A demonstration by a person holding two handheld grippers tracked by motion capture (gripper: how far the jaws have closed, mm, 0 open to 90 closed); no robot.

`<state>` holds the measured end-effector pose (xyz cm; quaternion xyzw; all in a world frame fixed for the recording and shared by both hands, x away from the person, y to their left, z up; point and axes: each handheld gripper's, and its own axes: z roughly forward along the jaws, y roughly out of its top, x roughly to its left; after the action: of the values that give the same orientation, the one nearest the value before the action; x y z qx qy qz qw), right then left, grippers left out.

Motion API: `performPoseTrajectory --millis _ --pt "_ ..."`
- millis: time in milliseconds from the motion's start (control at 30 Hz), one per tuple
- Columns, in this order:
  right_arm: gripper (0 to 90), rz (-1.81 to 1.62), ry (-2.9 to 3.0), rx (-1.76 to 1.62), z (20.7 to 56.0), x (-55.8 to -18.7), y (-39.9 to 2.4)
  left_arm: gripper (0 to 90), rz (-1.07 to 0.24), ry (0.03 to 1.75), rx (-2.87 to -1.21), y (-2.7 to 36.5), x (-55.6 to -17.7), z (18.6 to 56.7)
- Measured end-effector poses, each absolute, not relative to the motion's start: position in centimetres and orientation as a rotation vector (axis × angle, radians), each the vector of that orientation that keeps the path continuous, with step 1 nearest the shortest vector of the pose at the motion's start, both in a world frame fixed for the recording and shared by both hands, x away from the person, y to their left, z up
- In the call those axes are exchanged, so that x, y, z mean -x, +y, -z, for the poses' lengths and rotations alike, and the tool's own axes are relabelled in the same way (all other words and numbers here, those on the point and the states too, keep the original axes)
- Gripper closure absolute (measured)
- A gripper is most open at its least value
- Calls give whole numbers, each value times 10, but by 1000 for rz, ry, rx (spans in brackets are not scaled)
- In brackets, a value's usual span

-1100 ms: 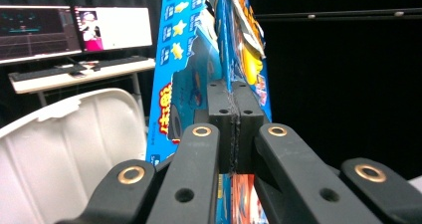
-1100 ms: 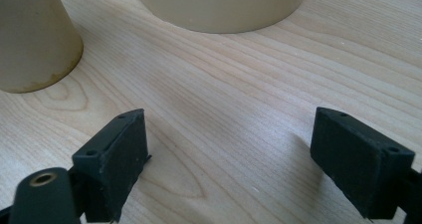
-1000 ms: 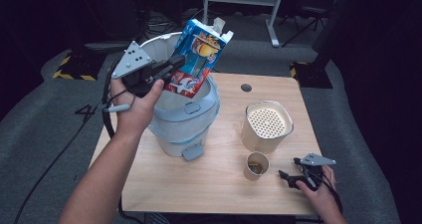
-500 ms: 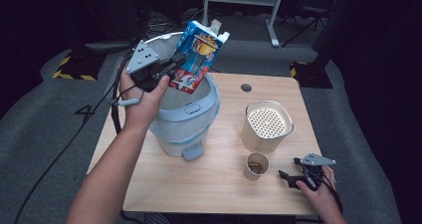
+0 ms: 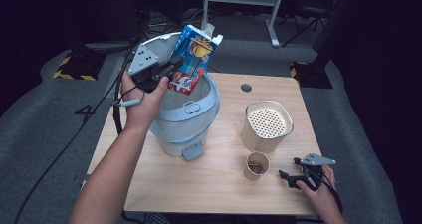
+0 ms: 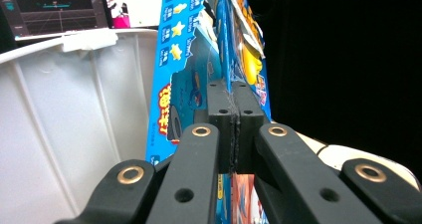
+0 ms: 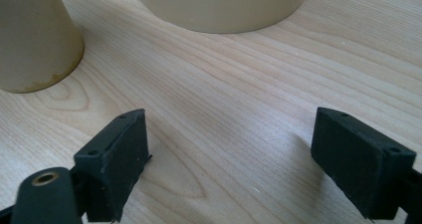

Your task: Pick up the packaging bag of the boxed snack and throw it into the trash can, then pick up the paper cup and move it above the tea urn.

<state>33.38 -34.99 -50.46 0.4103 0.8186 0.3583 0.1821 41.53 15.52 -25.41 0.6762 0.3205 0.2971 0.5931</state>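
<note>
A blue printed carton [image 5: 194,59] with a torn-open top hangs tilted over the mouth of a pale blue bin [image 5: 199,122], its lower end inside the rim. My left gripper [image 5: 174,67] is shut on the carton's side edge. In the left gripper view the jaws [image 6: 234,114] are pressed together on a flap of the carton [image 6: 179,59], with the bin's white raised lid [image 6: 64,109] behind it. My right gripper [image 5: 286,176] rests on the table at the front right. It is open, and bare wood lies between its fingers [image 7: 229,154].
A small paper cup [image 5: 257,165] with brown dregs stands just left of the right gripper and shows as the cup [image 7: 30,40] ahead of its jaws. A beige canister [image 5: 267,126] with a perforated top stands behind it. A dark cable hole [image 5: 246,87] marks the table's far side.
The left hand has shifted a little to the right and lower, bringing the carton's bottom end deeper into the bin's mouth. The right hand has stayed still.
</note>
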Motion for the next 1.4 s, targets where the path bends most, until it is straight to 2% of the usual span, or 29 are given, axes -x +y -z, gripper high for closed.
performPoseTrajectory --millis 367,400,500,533,933,1400 --pt "153 -1011 2311 -1158 505 -334 -350 871 -660 814 -1629 154 -420 252" --pt "153 -1011 2311 -1158 505 -334 -350 820 -660 814 -1629 154 -420 252" --pt "153 -1011 2311 -1157 505 -334 -350 512 -671 803 -1580 153 -423 252" --pt "153 -1011 2311 -1157 505 -334 -350 468 -671 803 -1580 153 -423 252" --pt "153 -1011 2311 -1158 505 -334 -350 444 -644 774 -1653 153 -400 245" --pt "158 -1008 2312 -1154 504 -333 -350 416 -570 635 -1794 167 -344 254"
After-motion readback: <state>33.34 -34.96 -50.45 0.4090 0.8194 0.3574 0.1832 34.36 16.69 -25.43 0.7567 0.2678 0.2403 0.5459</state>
